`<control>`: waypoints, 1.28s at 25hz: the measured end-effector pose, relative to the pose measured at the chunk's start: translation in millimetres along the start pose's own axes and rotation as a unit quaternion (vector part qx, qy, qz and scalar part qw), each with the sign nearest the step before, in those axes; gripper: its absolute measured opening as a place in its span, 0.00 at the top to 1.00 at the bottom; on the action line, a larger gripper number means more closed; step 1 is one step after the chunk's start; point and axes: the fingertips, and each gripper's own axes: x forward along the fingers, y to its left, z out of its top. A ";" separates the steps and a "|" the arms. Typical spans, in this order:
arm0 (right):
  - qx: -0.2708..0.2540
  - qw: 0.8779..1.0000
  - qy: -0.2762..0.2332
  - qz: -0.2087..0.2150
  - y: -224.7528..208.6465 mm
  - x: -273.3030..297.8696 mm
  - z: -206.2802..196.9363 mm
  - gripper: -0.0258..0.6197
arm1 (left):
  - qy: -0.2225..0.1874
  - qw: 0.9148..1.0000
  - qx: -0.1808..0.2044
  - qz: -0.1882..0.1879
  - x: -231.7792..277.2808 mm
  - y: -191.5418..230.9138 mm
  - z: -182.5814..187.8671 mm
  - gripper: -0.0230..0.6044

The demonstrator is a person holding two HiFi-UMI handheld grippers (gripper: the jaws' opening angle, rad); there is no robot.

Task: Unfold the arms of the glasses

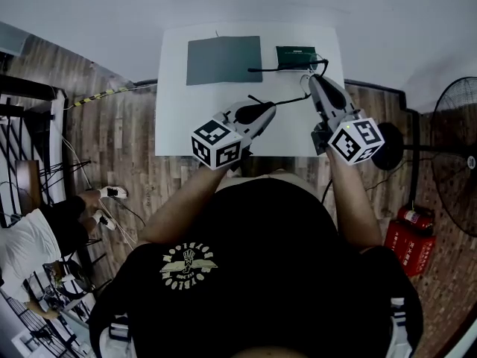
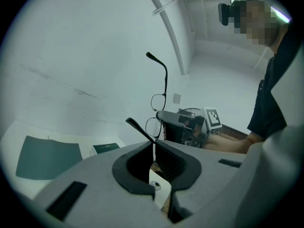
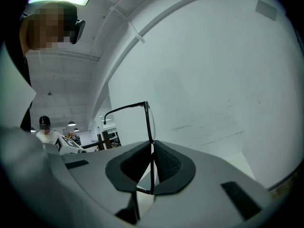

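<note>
Black thin-rimmed glasses [image 1: 294,98] hang in the air over the white table [image 1: 175,129], between my two grippers. My right gripper [image 1: 313,80] is shut on the front frame; in the right gripper view the rim [image 3: 148,122] stands upright between the jaws and one arm [image 3: 124,108] reaches out to the left. My left gripper [image 1: 270,109] is shut on the other arm, whose curved tip [image 2: 133,124] sticks out past the jaws. The left gripper view shows both lenses [image 2: 158,101] and the right gripper [image 2: 183,126] behind them.
A dark green mat [image 1: 223,60] and a green glasses case [image 1: 295,54] lie at the table's far side. A black fan [image 1: 456,136] and red extinguishers [image 1: 410,233] stand on the floor to the right. A person [image 1: 45,226] sits at the left.
</note>
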 end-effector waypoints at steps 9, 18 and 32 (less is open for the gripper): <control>0.001 1.000 -0.012 0.005 -7.9 -10.1 6.7 0.93 | -0.001 1.000 -0.002 0.005 9.2 -6.0 -8.7 0.93; 0.000 1.000 -0.024 0.008 -20.1 -22.7 16.7 0.93 | 0.004 1.000 0.000 0.007 23.0 -15.7 -15.3 0.94; -0.064 0.997 -0.049 -0.009 -43.7 -51.5 57.5 0.93 | -0.064 0.986 0.071 0.138 -8.3 18.4 35.0 0.95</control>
